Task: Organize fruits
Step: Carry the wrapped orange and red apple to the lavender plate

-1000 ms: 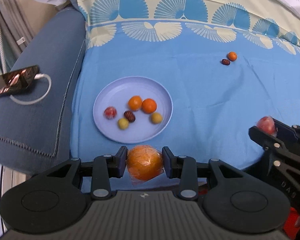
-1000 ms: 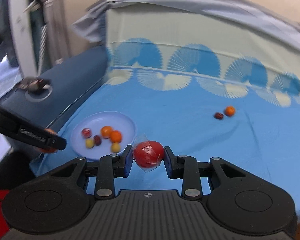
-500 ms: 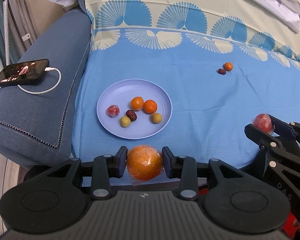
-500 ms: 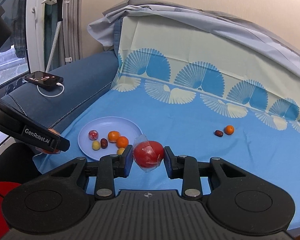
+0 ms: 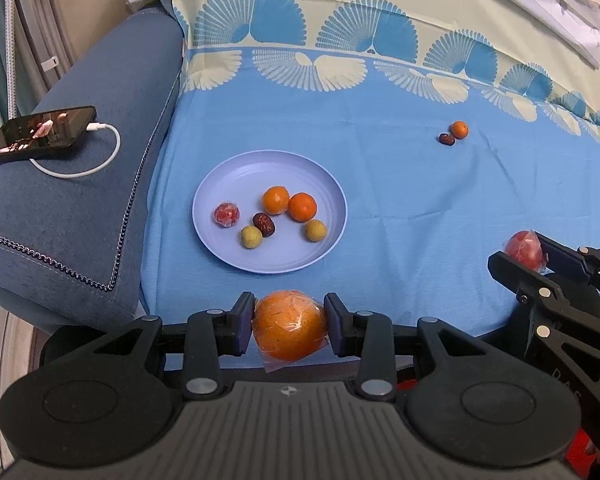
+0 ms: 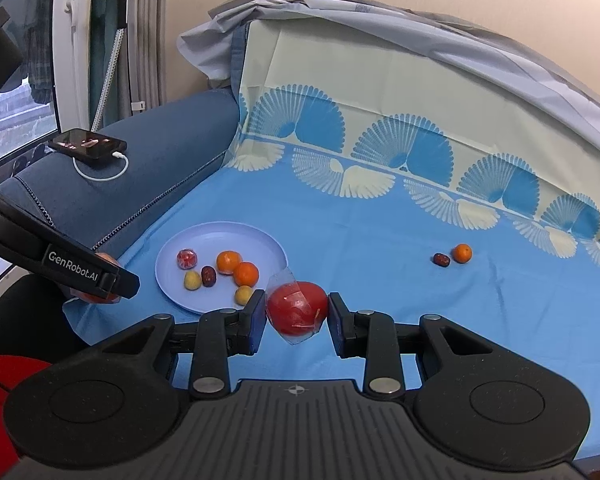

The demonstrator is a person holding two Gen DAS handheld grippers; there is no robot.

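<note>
Presently the left hand-held gripper point(image 5: 289, 330) is clamping a plastic-wrapped orange point(image 5: 289, 329) between its two fingers, hovering over the near edge of the blue sheet point(image 5: 400, 184) just in front of the lilac plate point(image 5: 228, 258). Off to its right, the right hand-held gripper point(image 6: 296, 316) is gripping a wrapped red fruit point(image 6: 297, 307), with film sticking out above and below the fruit; its pads are pressing on the wrapping at both sides.

Lying on the plate are two small oranges point(image 5: 276, 200) touching each other, a dark red date point(image 5: 263, 224), two yellowish round fruits point(image 5: 251, 237), one on either side of the date, and a small wrapped red fruit point(image 5: 226, 213) toward the left rim. Well apart from the plate, farther back on the sheet, another small orange point(image 5: 459, 129) is sitting just beside a second dark date point(image 5: 446, 139), the two touching or nearly so.

On the sofa's denim-blue armrest point(image 5: 80, 200) to the left, a phone point(image 5: 40, 134) is resting with its screen lit and a white cable point(image 5: 100, 152) looping out of it. Behind the sheet, a fan-patterned cloth point(image 5: 340, 12) is draping up the backrest.
</note>
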